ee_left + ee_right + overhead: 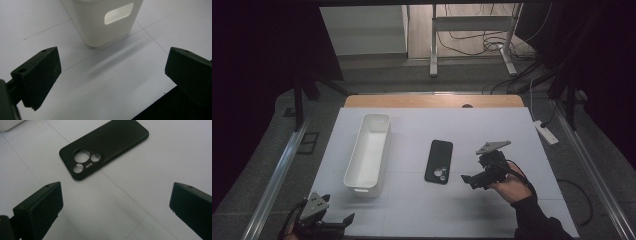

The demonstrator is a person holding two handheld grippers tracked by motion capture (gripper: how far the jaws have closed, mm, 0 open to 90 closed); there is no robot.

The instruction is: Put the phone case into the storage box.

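A black phone case (pixel 439 161) lies flat near the middle of the white table, camera cutouts toward the near edge; in the right gripper view the case (pixel 105 147) lies ahead of the jaws. My right gripper (pixel 468 181) hovers just right of the case's near end, open, nothing between its jaws (pixel 115 207). A long white bin (pixel 368 150) stands left of the case. My left gripper (pixel 344 222) sits at the table's near left edge, open and holding nothing. Its own view has the bin's end wall (pixel 105 20), with a handle slot, straight ahead.
The white table top (pixel 492 130) has a wooden strip along its far edge. A white power strip (pixel 546 132) lies on the floor off the right side. Metal rails run along both sides, and cables and a desk frame stand behind the table.
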